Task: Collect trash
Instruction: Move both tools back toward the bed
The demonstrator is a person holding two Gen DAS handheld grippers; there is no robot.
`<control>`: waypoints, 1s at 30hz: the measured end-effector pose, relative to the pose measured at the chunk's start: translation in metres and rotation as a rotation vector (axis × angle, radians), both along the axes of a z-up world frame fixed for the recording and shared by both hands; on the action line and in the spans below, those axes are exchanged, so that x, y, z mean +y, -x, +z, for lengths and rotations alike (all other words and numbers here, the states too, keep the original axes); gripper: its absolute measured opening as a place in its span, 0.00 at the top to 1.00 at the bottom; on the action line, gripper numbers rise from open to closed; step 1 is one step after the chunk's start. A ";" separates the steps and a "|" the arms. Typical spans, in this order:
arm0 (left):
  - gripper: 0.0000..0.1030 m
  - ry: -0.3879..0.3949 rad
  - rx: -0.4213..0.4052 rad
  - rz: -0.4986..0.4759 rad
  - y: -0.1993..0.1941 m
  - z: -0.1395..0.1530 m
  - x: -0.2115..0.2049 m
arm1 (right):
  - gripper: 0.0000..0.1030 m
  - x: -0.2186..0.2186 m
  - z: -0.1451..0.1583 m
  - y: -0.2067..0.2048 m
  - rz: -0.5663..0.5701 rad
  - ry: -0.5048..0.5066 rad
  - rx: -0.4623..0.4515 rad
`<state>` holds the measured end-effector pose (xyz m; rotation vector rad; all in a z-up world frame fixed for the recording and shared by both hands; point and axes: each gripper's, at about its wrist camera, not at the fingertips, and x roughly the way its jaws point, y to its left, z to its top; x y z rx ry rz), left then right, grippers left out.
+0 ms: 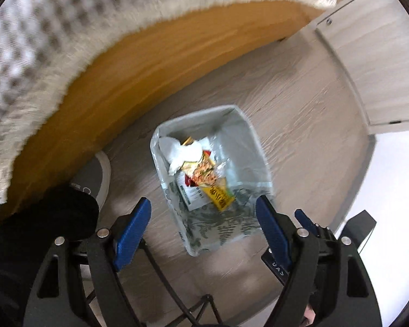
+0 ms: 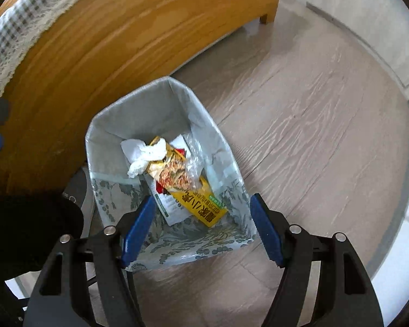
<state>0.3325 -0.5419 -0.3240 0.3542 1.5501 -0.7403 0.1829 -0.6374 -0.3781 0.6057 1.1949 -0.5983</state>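
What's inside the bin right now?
In the lined bin: a crumpled white tissue, a yellow noodle wrapper, clear plastic film and a white packet partly beneath the wrapper. Anything under that pile is covered.

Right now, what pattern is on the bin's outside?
A green leaf-and-berry print on pale fabric, clearest in the right wrist view of the bin.

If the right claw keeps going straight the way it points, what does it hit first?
Probably the yellow snack wrapper lying on top of the trash in the paper bin. The right claw, open and empty, points down into the bin's mouth; depth is uncertain.
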 end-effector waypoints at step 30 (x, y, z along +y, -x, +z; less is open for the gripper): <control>0.14 0.413 -0.774 0.344 -0.054 0.356 0.378 | 0.21 0.192 0.355 -0.126 0.343 0.465 -0.554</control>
